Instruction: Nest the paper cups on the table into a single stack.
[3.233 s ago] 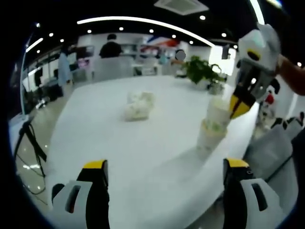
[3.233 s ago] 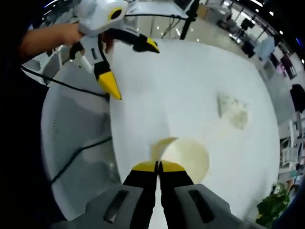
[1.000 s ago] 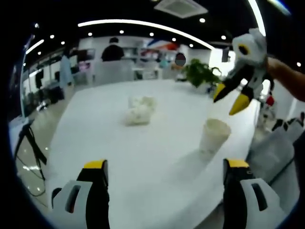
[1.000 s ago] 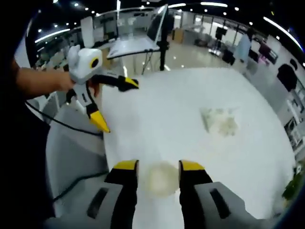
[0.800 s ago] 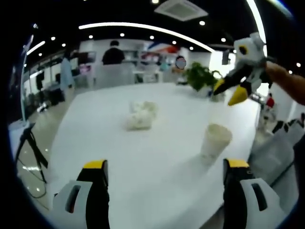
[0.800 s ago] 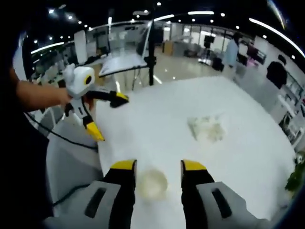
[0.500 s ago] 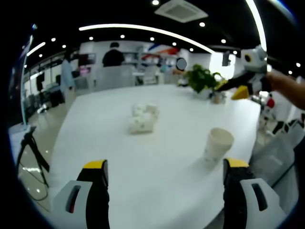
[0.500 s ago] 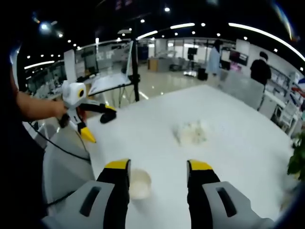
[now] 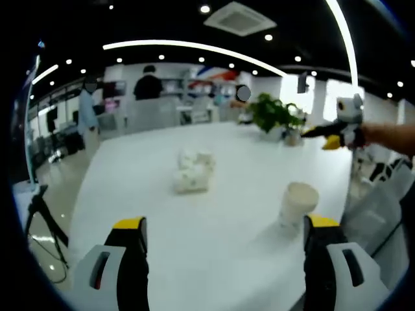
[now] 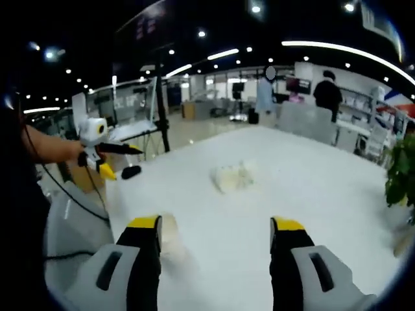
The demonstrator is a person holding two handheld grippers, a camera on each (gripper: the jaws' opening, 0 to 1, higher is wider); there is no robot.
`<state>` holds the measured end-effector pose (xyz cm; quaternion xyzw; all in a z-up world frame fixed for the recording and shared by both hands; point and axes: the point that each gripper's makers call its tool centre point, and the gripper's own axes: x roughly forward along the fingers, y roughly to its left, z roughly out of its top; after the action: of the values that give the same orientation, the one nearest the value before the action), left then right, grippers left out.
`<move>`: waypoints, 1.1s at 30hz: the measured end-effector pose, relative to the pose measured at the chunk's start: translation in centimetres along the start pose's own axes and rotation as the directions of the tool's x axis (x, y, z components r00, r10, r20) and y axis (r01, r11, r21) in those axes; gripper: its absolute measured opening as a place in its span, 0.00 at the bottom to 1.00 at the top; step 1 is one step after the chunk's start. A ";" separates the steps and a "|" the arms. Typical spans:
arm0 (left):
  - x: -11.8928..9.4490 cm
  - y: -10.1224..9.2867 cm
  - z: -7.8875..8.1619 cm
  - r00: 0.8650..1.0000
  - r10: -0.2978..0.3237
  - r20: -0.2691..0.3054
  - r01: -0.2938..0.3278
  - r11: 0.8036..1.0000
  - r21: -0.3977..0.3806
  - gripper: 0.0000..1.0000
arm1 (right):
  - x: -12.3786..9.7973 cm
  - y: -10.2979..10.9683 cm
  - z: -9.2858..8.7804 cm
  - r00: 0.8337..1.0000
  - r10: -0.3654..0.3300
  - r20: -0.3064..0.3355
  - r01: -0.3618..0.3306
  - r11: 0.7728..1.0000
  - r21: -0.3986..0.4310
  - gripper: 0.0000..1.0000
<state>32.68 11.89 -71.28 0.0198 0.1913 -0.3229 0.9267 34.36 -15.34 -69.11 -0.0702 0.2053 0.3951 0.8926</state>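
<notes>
Grippers, left and right, hover with fingers spread above the table, gripping nothing.

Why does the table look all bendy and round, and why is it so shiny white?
Left gripper view: the fisheye lens bulges the white table; the ceiling lights glare off it, so the paper cup looks pale and a little soft. Right gripper view: the same bulge, the crumpled lump is washed out, and the plant at the edge is blurry.
</notes>
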 end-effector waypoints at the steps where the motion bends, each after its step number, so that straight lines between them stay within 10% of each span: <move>1: 0.0 0.0 0.0 1.000 -0.002 0.000 0.002 1.000 -0.002 0.98 | 0.0 -0.1 -0.3 1.000 -0.002 0.002 0.002 1.000 -0.002 0.71; 14: -0.5 -0.1 -1.4 1.000 -0.005 -0.026 0.005 1.000 -0.002 0.98 | -0.6 -2.1 -2.4 0.995 -0.031 0.094 0.033 0.999 -0.015 1.00; 33: 0.6 -0.1 -0.7 0.992 -0.045 -0.116 0.058 0.992 0.109 0.98 | -1.1 -2.3 -3.8 0.991 -0.047 0.128 0.041 0.998 0.051 1.00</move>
<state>32.77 11.56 -72.13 0.0849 0.2256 -0.3553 0.9031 34.20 -18.67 -72.18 -0.0273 0.1552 0.3740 0.9139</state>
